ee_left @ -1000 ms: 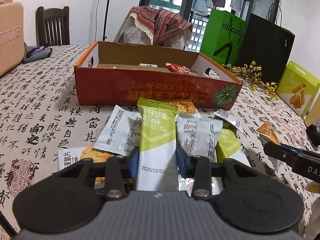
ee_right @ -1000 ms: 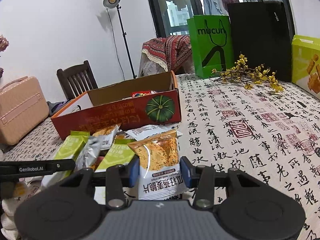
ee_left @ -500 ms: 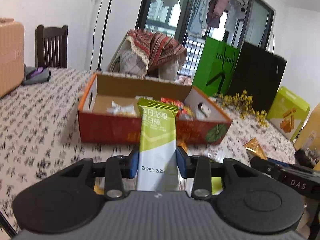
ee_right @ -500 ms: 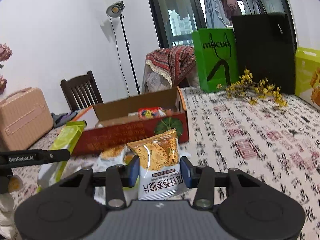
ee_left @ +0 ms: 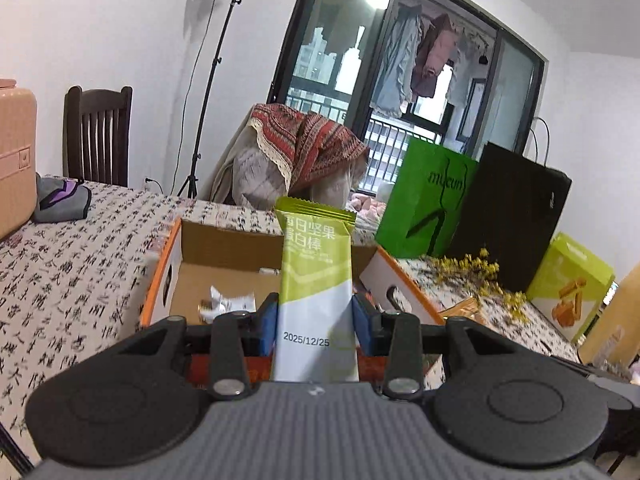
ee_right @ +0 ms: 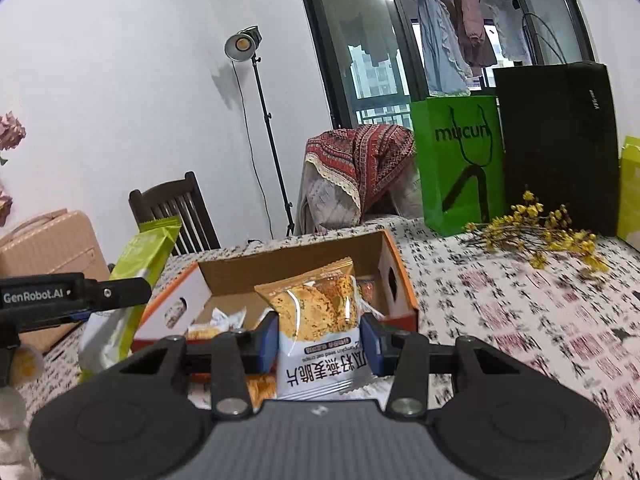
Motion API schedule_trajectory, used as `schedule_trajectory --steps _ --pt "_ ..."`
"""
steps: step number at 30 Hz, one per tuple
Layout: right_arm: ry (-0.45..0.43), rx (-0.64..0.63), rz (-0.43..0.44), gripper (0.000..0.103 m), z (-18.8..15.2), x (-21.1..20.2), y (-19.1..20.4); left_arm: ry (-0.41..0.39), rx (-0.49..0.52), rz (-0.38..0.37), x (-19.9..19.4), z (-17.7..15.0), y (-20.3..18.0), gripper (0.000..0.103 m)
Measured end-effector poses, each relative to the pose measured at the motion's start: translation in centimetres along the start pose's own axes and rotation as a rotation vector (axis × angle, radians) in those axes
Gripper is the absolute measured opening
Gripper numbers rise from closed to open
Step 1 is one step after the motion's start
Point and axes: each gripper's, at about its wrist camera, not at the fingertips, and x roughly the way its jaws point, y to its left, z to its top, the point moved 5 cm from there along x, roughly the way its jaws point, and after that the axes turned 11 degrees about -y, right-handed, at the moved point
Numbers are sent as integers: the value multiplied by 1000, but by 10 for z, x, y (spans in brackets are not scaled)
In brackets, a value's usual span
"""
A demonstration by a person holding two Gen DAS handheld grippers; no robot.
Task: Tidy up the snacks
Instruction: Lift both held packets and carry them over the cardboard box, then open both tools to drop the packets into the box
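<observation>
My left gripper is shut on a green and white nut bar, held upright above the near wall of the orange cardboard box. My right gripper is shut on an orange crisp packet, raised in front of the same box. The right wrist view also shows the nut bar in the left gripper at the left. A few small wrapped snacks lie inside the box.
The table carries a calligraphy-print cloth. At the back stand a green paper bag, a black bag and a yellow-green snack carton, with yellow dried flowers. A pink suitcase and wooden chair are left.
Both grippers have risen with their snacks and come closer to the box. The loose packets on the cloth have dropped out of view below them.
</observation>
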Motion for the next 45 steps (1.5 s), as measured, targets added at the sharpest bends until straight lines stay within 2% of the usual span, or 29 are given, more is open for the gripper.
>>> schedule_trajectory --steps 8,17,24,27,29,32,36,38,39,40,41,42,43,45 --pt "10 -8 -3 43 16 39 11 -17 -48 28 30 17 12 39" --pt "16 -20 -12 43 31 90 21 -13 -80 73 69 22 27 39" --pt "29 -33 -11 43 11 120 15 -14 -94 136 103 12 48 39" --pt "42 -10 21 43 1 125 6 9 -75 168 113 2 58 39" --pt "35 -29 9 43 -2 127 5 18 -70 183 116 -2 63 39" --pt "31 -78 -8 43 -7 128 8 25 -69 185 118 -8 68 39" --pt "58 -72 0 44 -12 131 8 36 -38 179 120 -16 66 40" --pt "58 -69 -13 48 -13 131 5 38 -20 182 120 -20 63 41" --pt "58 -62 -12 52 -13 131 4 34 -9 184 120 -20 62 44" --pt "58 -50 -9 65 -13 131 3 25 -3 182 118 -20 61 54" --pt "52 -42 -9 73 -12 130 1 13 -5 182 116 -19 60 73" --pt "44 -34 -8 91 -11 128 -1 -5 -8 189 113 -17 60 84" --pt "33 -26 -4 102 -10 127 -2 -34 -12 204 109 -15 60 100" --pt "14 -9 0 103 -7 123 -3 -81 -20 216 102 -11 61 103"
